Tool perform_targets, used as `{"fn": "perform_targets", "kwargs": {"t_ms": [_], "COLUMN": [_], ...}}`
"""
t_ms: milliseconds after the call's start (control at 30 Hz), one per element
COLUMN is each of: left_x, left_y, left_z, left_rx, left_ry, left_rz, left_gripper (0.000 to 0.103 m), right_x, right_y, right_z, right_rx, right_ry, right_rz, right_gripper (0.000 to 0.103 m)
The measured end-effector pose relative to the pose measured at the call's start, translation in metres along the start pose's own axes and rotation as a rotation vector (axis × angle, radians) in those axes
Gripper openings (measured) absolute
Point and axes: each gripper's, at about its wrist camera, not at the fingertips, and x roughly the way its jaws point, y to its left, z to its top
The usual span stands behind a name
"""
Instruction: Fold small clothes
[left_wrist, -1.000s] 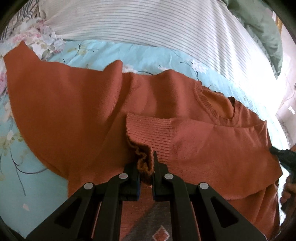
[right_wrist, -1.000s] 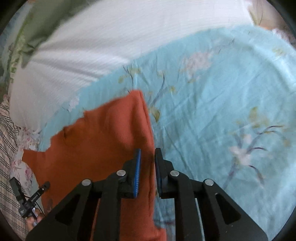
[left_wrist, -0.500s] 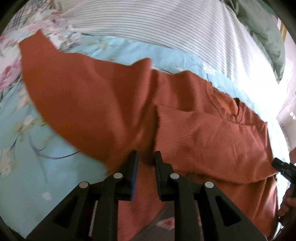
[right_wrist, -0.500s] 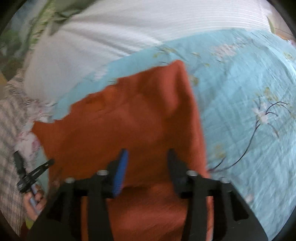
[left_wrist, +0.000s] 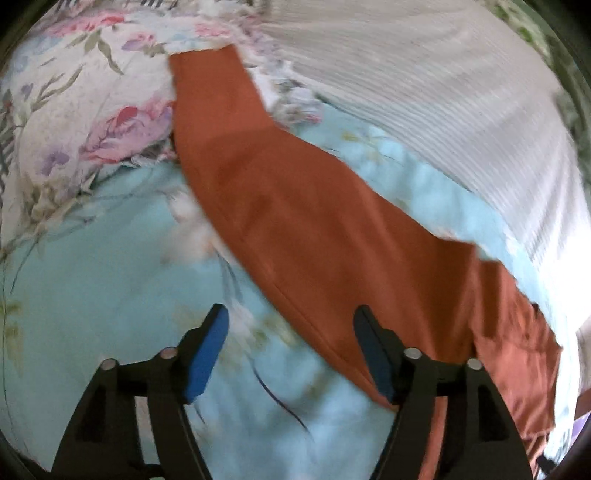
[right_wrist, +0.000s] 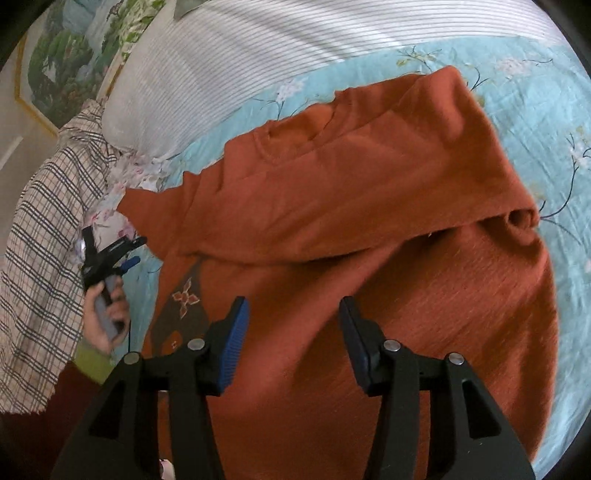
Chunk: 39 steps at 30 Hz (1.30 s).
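1. The orange sweater (right_wrist: 369, 206) lies spread on the blue floral sheet (right_wrist: 535, 96), one sleeve folded across its body.
2. Left gripper (left_wrist: 291, 332) — jaws opening, nothing between them — hangs over the sheet beside the other sleeve (left_wrist: 295, 206).
3. Right gripper (right_wrist: 293, 321): jaws opening, empty, above the sweater.
4. A striped pillow (right_wrist: 240, 62) and plaid cloth (right_wrist: 44, 229) border it.

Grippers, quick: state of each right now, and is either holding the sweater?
Left gripper: jaws opening, empty, beside the orange sweater.
Right gripper: jaws opening, holding nothing, above the sweater.
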Motion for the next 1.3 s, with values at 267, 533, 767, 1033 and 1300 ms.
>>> {"fn": "perform_targets", "kwargs": {"t_ms": [267,533,767,1033,1300], "left_x": [0.063,0.069,0.005,-0.060,-0.066], "left_y": [0.048,0.071,0.017,-0.111,-0.253], "left_z": [0.077,0.125,0.102,0.018,-0.069], "left_rx": [-0.086,-0.181,-0.033,0.199,0.424], "left_ry": [-0.017,-0.079,-0.192,-0.190,-0.107], "left_rz": [0.103,0.055,-0.023,-0.265,-0.443], "left_gripper": [0.077,0.005,0.002,0.002,0.002], "right_x": [0.005,0.012,0.007,-0.024,-0.059], "right_y": [0.009,0.005,0.015,0.009,-0.029], "right_z": [-0.001,-0.001,-0.006,-0.010,-0.018], "right_rx": [0.001,0.011,0.004,0.022,0.102], "right_ry": [0.021,0.038,0.023,-0.043,-0.113], "right_rz": [-0.004,-0.010,0.028,0.026,-0.024], "right_gripper": [0.055,0.055,0.055,0.055,0.055]}}
